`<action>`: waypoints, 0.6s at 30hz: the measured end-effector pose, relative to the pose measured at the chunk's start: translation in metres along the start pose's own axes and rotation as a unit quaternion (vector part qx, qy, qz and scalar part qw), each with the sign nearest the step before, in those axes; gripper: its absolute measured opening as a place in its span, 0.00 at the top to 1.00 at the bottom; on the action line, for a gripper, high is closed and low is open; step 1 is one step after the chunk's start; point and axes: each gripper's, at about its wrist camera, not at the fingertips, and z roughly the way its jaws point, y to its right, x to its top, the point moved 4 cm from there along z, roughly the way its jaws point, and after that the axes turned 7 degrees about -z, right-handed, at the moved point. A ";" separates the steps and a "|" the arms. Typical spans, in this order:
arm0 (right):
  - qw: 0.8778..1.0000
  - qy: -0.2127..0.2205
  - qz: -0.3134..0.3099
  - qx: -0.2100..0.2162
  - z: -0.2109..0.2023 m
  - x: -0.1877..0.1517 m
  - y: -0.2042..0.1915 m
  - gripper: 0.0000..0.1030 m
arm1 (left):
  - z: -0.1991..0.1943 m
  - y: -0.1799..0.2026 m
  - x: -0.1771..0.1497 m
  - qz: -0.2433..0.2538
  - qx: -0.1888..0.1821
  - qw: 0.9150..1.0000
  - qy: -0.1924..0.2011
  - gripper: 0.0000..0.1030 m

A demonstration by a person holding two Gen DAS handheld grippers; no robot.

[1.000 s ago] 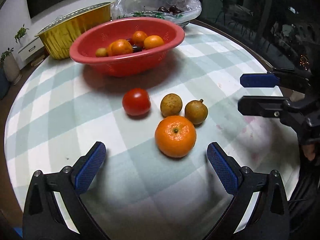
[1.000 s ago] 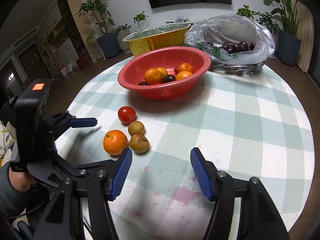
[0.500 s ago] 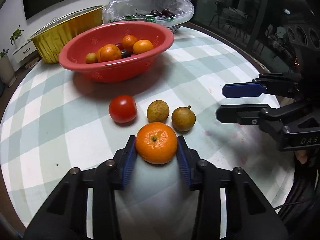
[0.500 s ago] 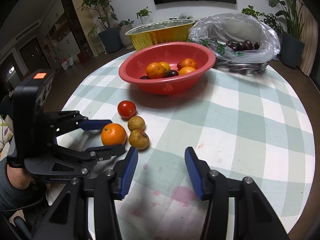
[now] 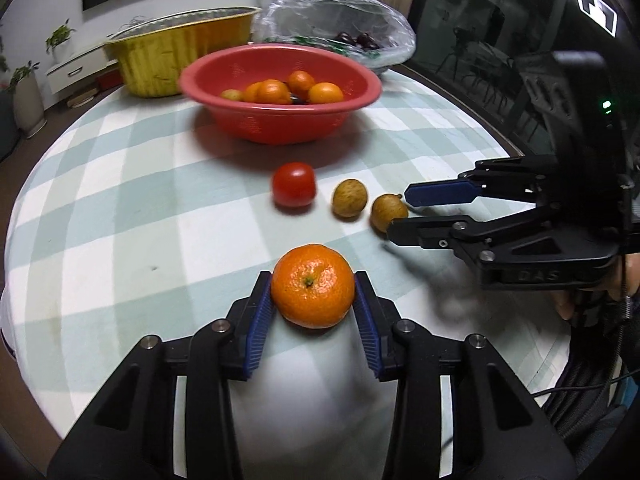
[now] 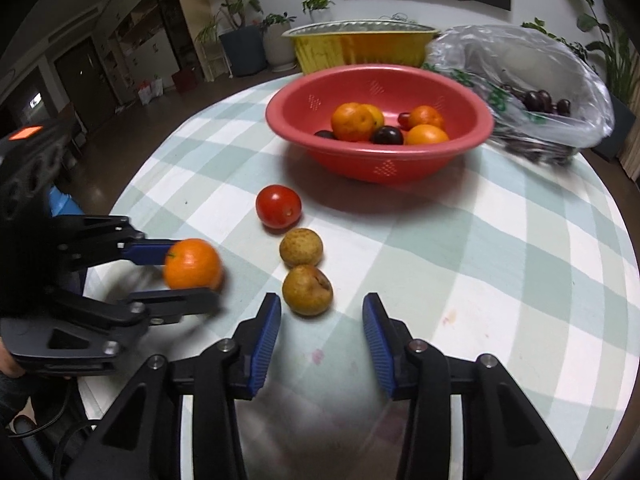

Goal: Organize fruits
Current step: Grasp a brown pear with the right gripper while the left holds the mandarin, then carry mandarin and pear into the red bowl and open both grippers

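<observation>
My left gripper (image 5: 313, 280) is shut on an orange mandarin (image 5: 312, 286), held just above the checked cloth; in the right wrist view the same mandarin (image 6: 193, 264) sits between the left gripper's (image 6: 192, 276) fingers. My right gripper (image 6: 322, 304) is closing, its blue pads on either side of the nearer brown fruit (image 6: 307, 290) without pressing it. A second brown fruit (image 6: 301, 247) and a red tomato (image 6: 279, 206) lie beyond. The red bowl (image 6: 376, 148) holds several oranges and dark plums. In the left wrist view the right gripper (image 5: 400, 213) reaches that brown fruit (image 5: 389, 213) from the right.
A gold foil tray (image 5: 180, 52) and a clear plastic bag of dark cherries (image 5: 340, 28) stand behind the red bowl (image 5: 280, 108). The round table's checked cloth (image 5: 120, 220) drops off at the left and near edges. A hand (image 5: 624, 280) holds the right gripper.
My left jaws closed on the mandarin and drew it up and away from the other fruits. My right gripper moved forward to the nearer brown fruit while its jaws narrowed.
</observation>
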 end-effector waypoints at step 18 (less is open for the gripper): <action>0.999 -0.023 -0.032 -0.009 0.012 0.007 -0.009 0.71 | -0.016 -0.009 0.001 -0.015 0.006 1.000 0.016 0.64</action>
